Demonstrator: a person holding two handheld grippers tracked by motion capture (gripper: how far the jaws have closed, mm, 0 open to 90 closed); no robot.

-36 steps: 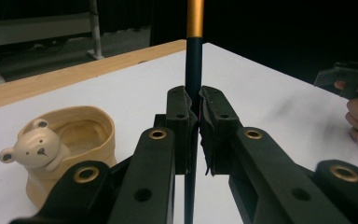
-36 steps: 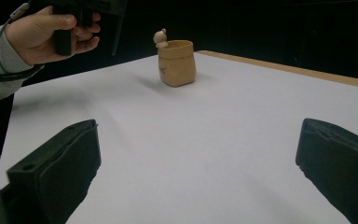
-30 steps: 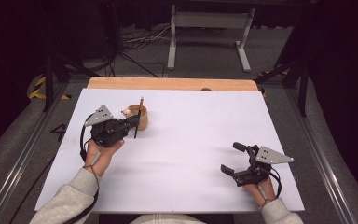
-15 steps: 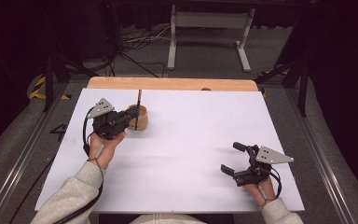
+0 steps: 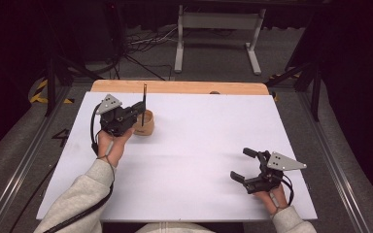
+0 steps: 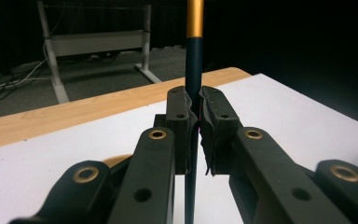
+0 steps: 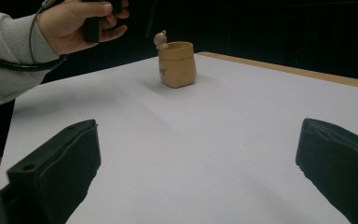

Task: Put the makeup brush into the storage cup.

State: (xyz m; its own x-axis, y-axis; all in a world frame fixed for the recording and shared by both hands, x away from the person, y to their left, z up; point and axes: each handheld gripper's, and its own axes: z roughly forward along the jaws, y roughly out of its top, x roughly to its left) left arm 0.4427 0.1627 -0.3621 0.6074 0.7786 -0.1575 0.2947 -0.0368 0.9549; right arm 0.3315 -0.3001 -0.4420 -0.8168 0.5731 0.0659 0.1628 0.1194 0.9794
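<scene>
- The left gripper (image 5: 135,110) has its jaws clamped on a slender dark stick with a gold band (image 6: 194,56), possibly a pen or brush; its long axis stands upright.
- In the high view the stick's lower end sits at or inside the mouth of the small tan ceramic cup with a tiny figure on its rim (image 5: 145,123); whether it touches the bottom cannot be told.
- The cup stands near the white-covered table's (image 5: 209,131) far-left corner, just beside the left gripper and well apart from the right.
- The right gripper (image 5: 244,165) rests near the near-right corner, jaws wide apart, holding nothing.
- Count: one stick, one cup, two grippers.
</scene>
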